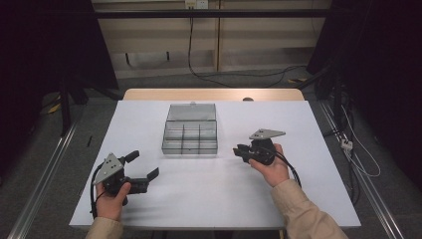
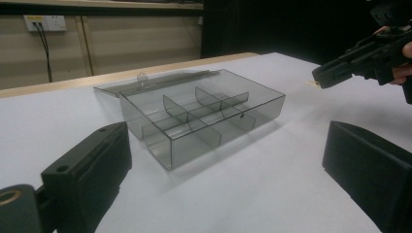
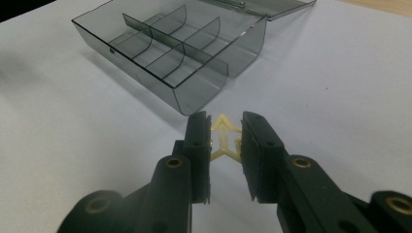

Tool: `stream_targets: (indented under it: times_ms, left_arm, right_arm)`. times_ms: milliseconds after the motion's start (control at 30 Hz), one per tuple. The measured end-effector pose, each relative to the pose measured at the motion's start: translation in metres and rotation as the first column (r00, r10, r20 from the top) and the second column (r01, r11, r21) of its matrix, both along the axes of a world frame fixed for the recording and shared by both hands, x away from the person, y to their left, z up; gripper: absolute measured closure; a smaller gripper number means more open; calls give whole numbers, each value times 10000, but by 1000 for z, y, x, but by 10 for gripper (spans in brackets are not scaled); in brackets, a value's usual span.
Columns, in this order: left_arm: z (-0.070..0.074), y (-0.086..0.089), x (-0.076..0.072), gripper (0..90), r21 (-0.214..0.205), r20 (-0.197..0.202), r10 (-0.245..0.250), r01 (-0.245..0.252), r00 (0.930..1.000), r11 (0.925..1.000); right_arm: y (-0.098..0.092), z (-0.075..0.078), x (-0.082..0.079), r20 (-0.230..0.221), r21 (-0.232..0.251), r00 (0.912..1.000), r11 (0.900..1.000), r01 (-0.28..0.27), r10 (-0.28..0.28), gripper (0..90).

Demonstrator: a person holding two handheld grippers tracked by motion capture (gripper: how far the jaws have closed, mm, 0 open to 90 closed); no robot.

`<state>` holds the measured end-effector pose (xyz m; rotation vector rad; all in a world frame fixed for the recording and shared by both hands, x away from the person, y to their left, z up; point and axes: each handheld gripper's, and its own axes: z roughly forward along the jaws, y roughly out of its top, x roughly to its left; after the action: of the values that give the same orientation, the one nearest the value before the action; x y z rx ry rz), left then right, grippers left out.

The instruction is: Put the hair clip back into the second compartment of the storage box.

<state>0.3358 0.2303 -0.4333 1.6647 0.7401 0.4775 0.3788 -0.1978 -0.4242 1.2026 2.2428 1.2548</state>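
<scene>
Right gripper [image 3: 226, 138] clamped on small yellow clip [image 3: 224, 141] — held just short of open compartment box [image 3: 170, 53] at table [image 1: 214, 194] centre, ready for drop-in. Left gripper [image 1: 144, 167] — jaws wide apart, idle beside box.

Box [image 1: 190, 135]: glossy smoky clear plastic. Table [image 1: 149, 199]: matt white. Clip [image 3: 224, 137]: pale yellow plastic.

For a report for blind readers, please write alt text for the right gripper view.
Two black jaws of the right gripper are closed on a small yellow arrow-shaped piece above a white table. Just beyond stands an open, empty, smoky transparent compartment box, its lid folded back flat.
</scene>
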Motion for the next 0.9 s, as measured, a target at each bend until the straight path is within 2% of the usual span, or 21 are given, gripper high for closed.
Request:
stream_targets:
  times_ms: [900]
  left_arm:
    - [1, 2, 0, 36, -147, -117, -86, 85, 9999, 9999]
  right_arm:
    - [22, 10, 27, 187, 109, 9983, 9985, -546, 544, 737]
